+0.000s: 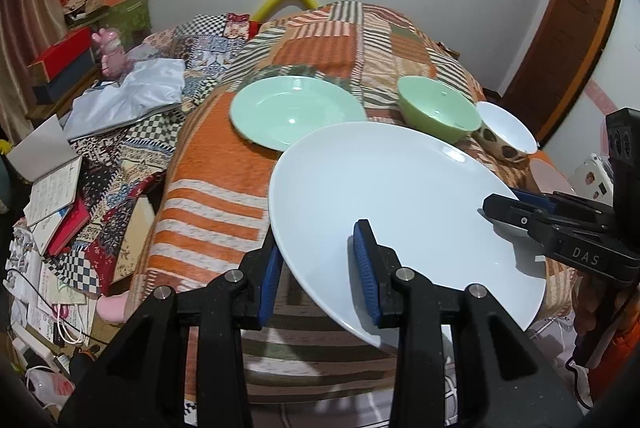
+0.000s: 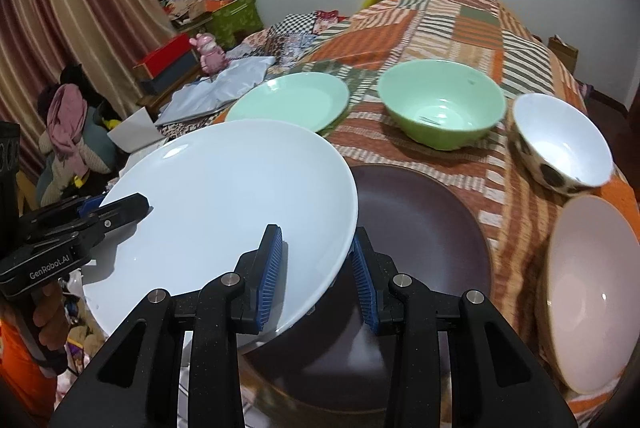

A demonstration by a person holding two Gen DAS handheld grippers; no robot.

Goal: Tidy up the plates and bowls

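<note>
I have the big white plate pinched from both sides and held clear of the table, tilted, with one edge hanging past the table's near side. My left gripper has its blue pads clamped across the rim, one finger above the plate and one beneath; my right gripper bites the opposite rim the same way, and I can see each tool reaching in from the side in the other's camera. Just under and beside the plate in the right wrist view lies a dark brown plate flat on the patchwork cloth. Beyond it stand a pale green plate and, to its right, a green bowl; further right I see a white bowl with dark spots, and nearest the table's right edge a pinkish bowl. All of them rest apart from one another. Off the table's left side there is clutter: a pink toy figure, a red box, loose papers and notebooks, and a striped curtain behind them.
</note>
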